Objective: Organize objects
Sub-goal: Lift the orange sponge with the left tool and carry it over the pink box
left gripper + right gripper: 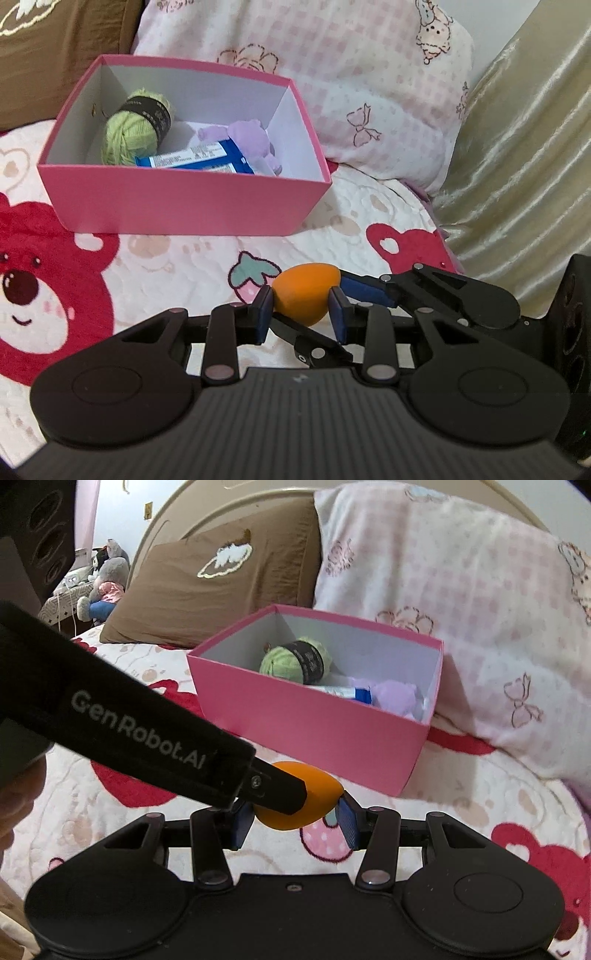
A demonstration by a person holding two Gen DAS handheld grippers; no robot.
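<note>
The orange sponge (303, 295), egg-shaped and soft, sits above the bear-print blanket (166, 258), just short of the pink box (177, 206). Both tools meet on it: the left gripper (301, 310) has its blue pads pressed to the sponge's two sides, and the right gripper (295, 818) brackets the same sponge, its pads touching or very nearly so — whether it truly bears weight cannot be told.

The risk lies in this shared hold. If one gripper lets go before the other has a firm squeeze, the rounded sponge could squirt out and roll on the soft blanket. The two sets of fingers are also crowded together and could knock each other.

The box's near wall stands tall, so the sponge must rise over its rim. Inside, the green yarn (138, 125), a blue packet (199, 160) and a purple plush (251, 142) fill much of the floor; open room remains along the right inner wall. The pink pillow (369, 92) crowds the box's far side.
</note>
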